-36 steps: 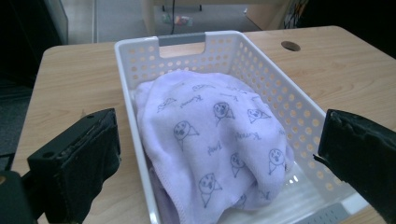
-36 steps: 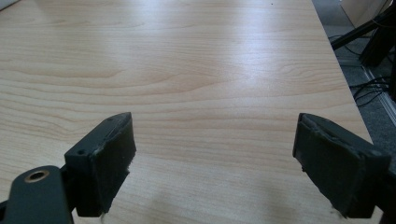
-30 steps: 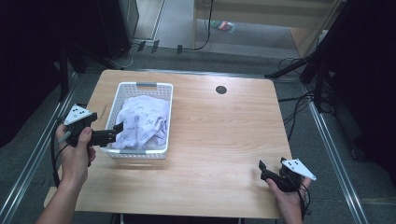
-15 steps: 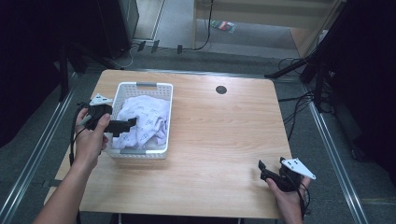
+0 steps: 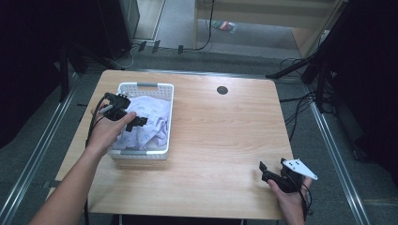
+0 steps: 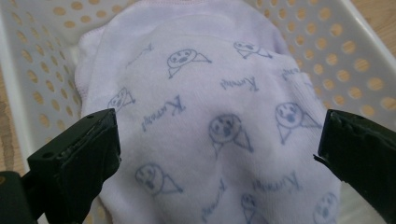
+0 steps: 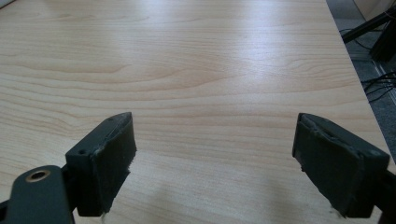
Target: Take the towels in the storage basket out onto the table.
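A pale lilac cloth printed with small blue faces and words lies bunched in a white perforated basket on the left half of the table. My left gripper hangs over the cloth inside the basket, jaws wide open. Through the left gripper view the cloth lies just beyond the jaws and nothing is gripped by the left gripper. My right gripper rests near the front right corner of the table, open. In the right gripper view the right gripper has bare wood between its jaws.
The wooden table has a round black cable hole at the back. Its right edge drops to a floor with cables. Dark stands and cables surround the table on both sides.
My left gripper has moved from outside the basket's left wall to over the cloth inside it. The right gripper has stayed still.
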`<state>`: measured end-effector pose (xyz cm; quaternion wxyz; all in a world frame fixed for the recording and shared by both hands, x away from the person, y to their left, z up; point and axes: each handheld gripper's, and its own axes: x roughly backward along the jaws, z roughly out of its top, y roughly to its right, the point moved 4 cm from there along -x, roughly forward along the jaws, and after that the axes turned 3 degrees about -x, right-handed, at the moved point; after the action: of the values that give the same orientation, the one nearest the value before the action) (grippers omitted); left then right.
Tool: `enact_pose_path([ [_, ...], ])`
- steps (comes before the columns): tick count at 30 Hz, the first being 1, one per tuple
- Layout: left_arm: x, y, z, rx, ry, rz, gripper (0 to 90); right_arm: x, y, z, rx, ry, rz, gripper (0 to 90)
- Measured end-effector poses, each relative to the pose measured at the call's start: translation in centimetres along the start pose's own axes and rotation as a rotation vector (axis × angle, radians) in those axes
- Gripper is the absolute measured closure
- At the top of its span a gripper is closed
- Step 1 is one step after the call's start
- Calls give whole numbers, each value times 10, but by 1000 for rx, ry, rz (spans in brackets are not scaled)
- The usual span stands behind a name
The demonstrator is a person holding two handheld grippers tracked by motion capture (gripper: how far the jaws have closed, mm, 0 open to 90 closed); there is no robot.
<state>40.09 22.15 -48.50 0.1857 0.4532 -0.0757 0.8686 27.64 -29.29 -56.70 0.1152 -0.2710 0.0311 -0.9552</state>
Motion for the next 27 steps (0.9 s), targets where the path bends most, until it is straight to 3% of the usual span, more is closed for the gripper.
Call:
enact_pose_path([
  [4,-18,-4,9,31,-47,5,0,1,0,0,-1,-2,2,133],
  [9,-38,-7,8,51,-119,24,0,1,0,-1,1,-4,8,133],
  [16,-49,-6,3,60,-138,30,0,1,0,-1,13,-5,9,133],
  [22,-61,-1,-5,19,-149,62,0,0,0,-1,13,-9,3,133],
  [23,-66,2,-8,-10,-164,80,0,0,0,-1,12,-11,2,133],
  [27,-71,7,-11,-16,-168,88,0,0,-1,-1,13,-15,-2,133],
])
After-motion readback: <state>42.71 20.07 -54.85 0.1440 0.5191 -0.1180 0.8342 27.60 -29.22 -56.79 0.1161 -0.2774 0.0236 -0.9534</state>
